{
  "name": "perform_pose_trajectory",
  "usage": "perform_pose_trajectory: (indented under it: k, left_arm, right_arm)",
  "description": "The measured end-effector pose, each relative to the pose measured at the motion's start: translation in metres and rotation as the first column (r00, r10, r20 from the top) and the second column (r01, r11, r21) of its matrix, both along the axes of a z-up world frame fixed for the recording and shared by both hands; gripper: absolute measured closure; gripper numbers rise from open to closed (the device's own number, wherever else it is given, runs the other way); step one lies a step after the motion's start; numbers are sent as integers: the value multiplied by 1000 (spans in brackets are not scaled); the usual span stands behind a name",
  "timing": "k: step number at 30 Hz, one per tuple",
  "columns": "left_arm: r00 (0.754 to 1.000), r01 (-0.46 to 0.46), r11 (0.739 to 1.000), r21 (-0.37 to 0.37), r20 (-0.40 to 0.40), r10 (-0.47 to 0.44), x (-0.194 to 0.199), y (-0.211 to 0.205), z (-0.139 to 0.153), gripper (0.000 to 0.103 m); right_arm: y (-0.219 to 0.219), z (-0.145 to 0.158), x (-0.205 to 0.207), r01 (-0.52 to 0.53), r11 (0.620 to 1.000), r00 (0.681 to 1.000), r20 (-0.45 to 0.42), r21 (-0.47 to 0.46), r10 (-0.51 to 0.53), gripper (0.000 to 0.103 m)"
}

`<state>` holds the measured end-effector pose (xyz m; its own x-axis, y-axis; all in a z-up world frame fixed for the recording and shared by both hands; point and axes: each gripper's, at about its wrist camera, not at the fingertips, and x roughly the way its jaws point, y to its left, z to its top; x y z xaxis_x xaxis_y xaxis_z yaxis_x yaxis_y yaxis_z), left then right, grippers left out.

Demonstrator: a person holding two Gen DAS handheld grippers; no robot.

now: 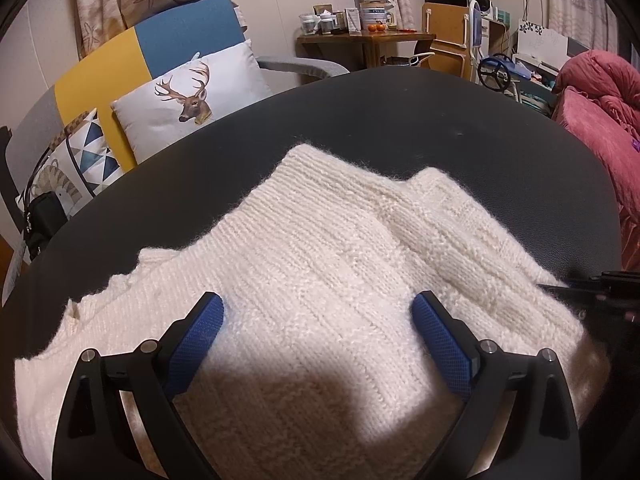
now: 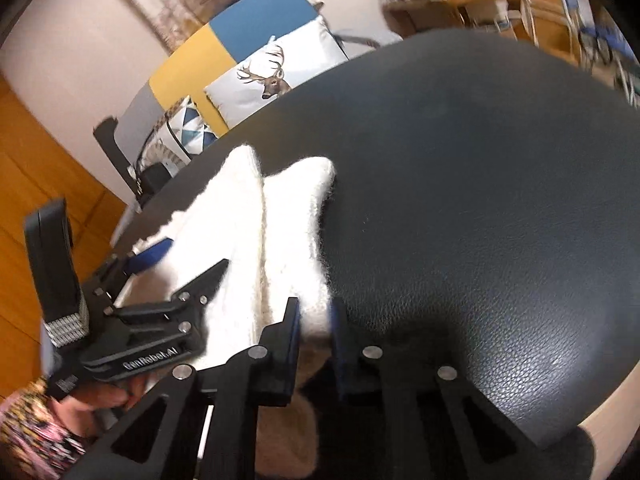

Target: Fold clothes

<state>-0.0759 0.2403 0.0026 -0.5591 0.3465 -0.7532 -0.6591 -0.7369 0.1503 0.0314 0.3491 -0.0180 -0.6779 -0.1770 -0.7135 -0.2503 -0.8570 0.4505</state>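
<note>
Sweater (image 1: 312,280) on the dark tabletop (image 1: 400,120): left claw (image 1: 318,320) gapes wide above it, right claw (image 2: 314,320) pinches its edge. A thin bite of loose knit (fuzzy, stretchy) could slip free and undo the fold.

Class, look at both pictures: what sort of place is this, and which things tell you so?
Most likely a lived-in home room: a sofa with a deer cushion, a cluttered side table, and pink bedding.

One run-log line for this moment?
garment: white knit sweater on black table | left gripper: jaws open over sweater | right gripper: jaws pinching sweater edge
</note>
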Motion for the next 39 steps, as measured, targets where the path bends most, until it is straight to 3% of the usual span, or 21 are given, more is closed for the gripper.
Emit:
perform_pose_trajectory:
  k: [2, 4, 7, 9, 12, 18, 23, 31, 39]
  left_arm:
    - [1000, 0, 1000, 1, 0, 0, 0, 0, 0, 6]
    - [1000, 0, 1000, 1, -1, 0, 0, 1, 0, 6]
    - [1000, 0, 1000, 0, -3, 0, 0, 1, 0, 6]
    - [1000, 0, 1000, 1, -3, 0, 0, 1, 1, 6]
    - [1000, 0, 1000, 0, -3, 0, 0, 1, 1, 6]
    - [1000, 0, 1000, -1, -6, 0, 0, 1, 1, 6]
    - [1000, -1, 1000, 0, -4, 1, 1, 2, 2, 6]
    - [1000, -1, 1000, 3, -1, 1, 0, 2, 3, 6]
    - [1000, 4, 1000, 3, -2, -4, 1, 2, 3, 5]
  right_arm:
    - [-2, 2, 3, -3, 1000, 1000, -4, 13, 3, 89]
    - [8, 4, 11, 36, 999, 999, -16, -35, -36, 80]
    - [20, 17, 25, 63, 995, 991, -116, -74, -71, 81]
    - [17, 28, 22, 13, 998, 984, -176, -61, -23, 87]
    - [4, 34, 3, -40, 999, 987, -158, 15, 42, 97]
    - [-3, 20, -22, -56, 998, 995, -83, 30, 59, 97]
    - [-11, 9, -34, -65, 991, 998, 0, 115, 66, 102]
    - [-10, 2, -15, -53, 991, 997, -42, 124, 58, 102]
    - [-6, 1, -5, -33, 998, 997, -65, 55, 37, 103]
